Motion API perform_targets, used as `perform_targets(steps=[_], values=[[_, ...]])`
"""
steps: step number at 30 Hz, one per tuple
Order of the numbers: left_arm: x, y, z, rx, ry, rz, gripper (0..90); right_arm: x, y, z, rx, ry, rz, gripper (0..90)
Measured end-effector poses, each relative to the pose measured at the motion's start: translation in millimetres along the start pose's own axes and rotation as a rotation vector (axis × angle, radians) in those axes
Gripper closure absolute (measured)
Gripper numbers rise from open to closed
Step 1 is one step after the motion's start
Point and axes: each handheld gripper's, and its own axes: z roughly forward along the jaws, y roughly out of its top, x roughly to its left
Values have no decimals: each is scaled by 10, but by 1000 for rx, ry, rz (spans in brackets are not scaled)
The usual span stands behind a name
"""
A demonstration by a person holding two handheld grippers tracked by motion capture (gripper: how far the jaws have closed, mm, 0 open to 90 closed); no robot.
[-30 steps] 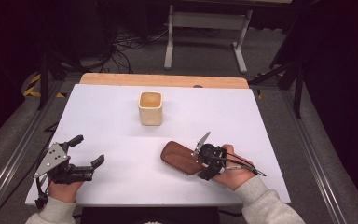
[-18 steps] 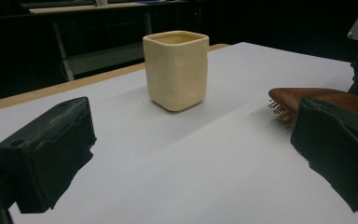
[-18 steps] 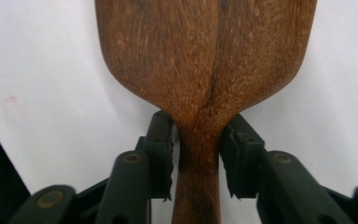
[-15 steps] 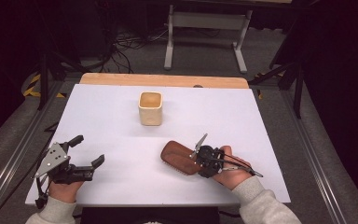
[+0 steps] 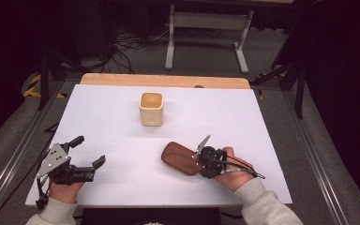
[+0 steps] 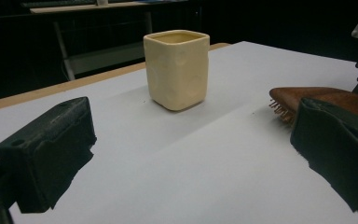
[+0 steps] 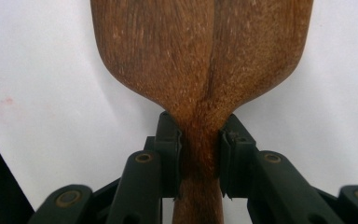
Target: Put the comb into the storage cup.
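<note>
A brown wooden hairbrush [image 5: 180, 158] lies bristles down on the white table, at the front right. In the right gripper view its handle [image 7: 200, 51] runs between my jaws. My right gripper [image 5: 198, 162] is shut on that handle, and its jaws have just been closing on it. The pads [image 7: 170, 144] press on both sides of the narrow neck. My left gripper [image 5: 90, 150] rests at the front left, open, with nothing between its fingers [image 6: 51, 149]. In the left gripper view the brush [image 6: 326, 98] lies off to the right.
A cream square cup [image 5: 151, 108] stands upright at mid table, farther back; the left gripper view also shows the cup [image 6: 177, 67]. The white table top [image 5: 262, 122] ends in a wooden strip at the back. A metal stand and cables are on the floor beyond.
The right jaws look slightly tighter on the brush handle. Both hands, the brush and the cup keep their places.
</note>
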Motion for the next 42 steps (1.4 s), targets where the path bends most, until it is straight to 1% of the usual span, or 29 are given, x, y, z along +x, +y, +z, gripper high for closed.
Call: perform_targets(steps=[3,8,9,11,12,13,14,15,17,19,22,23,24,25,26,28,29,30,33,35,36,37,38,40,42], values=[[-2,0,2,-1,0,-1,8,2,-5,-14,-13,-6,0,726],[-5,-1,5,5,1,-1,8,16,-8,-51,-56,-23,-10,727],[-6,-1,5,5,0,-2,9,21,-6,-64,-60,-20,-3,727],[-5,-1,4,4,1,-2,8,16,-6,-81,-83,-27,-17,727],[-5,-1,4,4,1,-2,9,16,-6,-81,-83,-27,-17,727],[-5,-2,4,4,1,-5,8,30,-2,-110,-98,-31,-12,727],[-5,-2,4,4,1,-5,9,30,-2,-110,-98,-31,-12,727],[-2,-2,4,4,0,-4,9,36,-2,-147,-118,-34,-12,727],[-3,-3,5,1,0,-4,9,35,-2,-162,-128,-36,-15,727],[-4,-1,4,3,1,-2,9,39,-10,-224,-179,-41,-17,727],[-5,-2,5,0,1,-3,9,47,-23,-273,-221,-52,-17,727],[-6,-2,6,0,1,-2,8,51,-29,-294,-245,-59,-19,727],[-6,-2,4,2,2,-2,8,51,-29,-294,-245,-59,-19,727],[-6,-2,5,1,2,-2,8,54,-34,-312,-264,-64,-22,727],[-8,-3,6,-1,2,-4,8,53,-42,-352,-302,-72,-29,727],[-12,-4,7,-6,3,-5,7,52,-51,-395,-337,-82,-32,727],[-12,-4,7,-6,3,-5,6,52,-51,-395,-337,-82,-32,727],[-15,-4,9,-8,4,-6,6,53,-56,-416,-355,-89,-33,727],[-17,-6,12,-18,8,-8,6,60,-75,-470,-420,-109,-39,727],[-16,-4,12,-14,8,-9,6,71,-93,-505,-482,-113,-36,727],[-16,-4,12,-14,8,-9,6,75,-97,-515,-502,-117,-34,727],[-12,-6,11,-14,4,-10,6,77,-100,-522,-520,-119,-36,727],[-12,-6,11,-14,4,-10,6,77,-100,-522,-520,-119,-36,727],[-8,-4,10,-18,-4,-13,7,77,-98,-544,-563,-115,-39,726],[-6,-3,14,-18,-11,-12,7,79,-95,-557,-590,-120,-41,726]])
